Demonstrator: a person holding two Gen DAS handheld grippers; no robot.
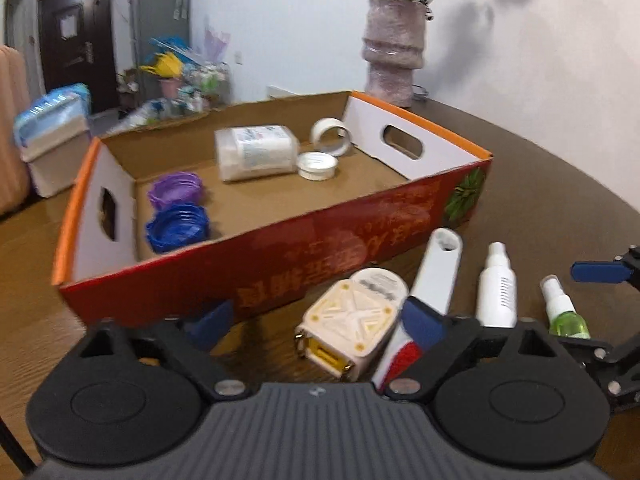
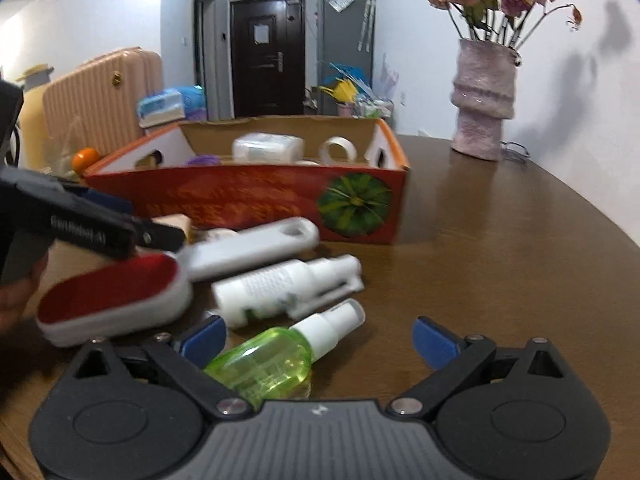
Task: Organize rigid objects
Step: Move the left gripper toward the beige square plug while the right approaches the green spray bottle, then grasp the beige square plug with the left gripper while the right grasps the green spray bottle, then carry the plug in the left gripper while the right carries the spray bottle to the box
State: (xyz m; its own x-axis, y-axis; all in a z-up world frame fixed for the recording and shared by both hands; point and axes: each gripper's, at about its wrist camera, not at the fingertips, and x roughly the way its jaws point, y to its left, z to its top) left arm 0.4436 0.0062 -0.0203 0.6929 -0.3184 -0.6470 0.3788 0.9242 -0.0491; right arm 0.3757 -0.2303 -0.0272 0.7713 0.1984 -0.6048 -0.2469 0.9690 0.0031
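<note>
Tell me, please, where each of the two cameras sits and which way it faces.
Left wrist: sits on the left claw, angled down over the table toward the red cardboard box; its own open blue-padded fingers frame a cream case, and the right claw shows at the right edge.
Right wrist: sits on the right claw, facing the box's long side and the door beyond; its open fingers flank a green spray bottle, and the left claw enters from the left.
Shared: box, lint brush, white spray bottle, green bottle, vase.

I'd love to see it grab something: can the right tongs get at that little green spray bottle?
Probably yes: the green spray bottle lies on the table just ahead of the open right tongs, beside their left tip, with nothing over it.
</note>
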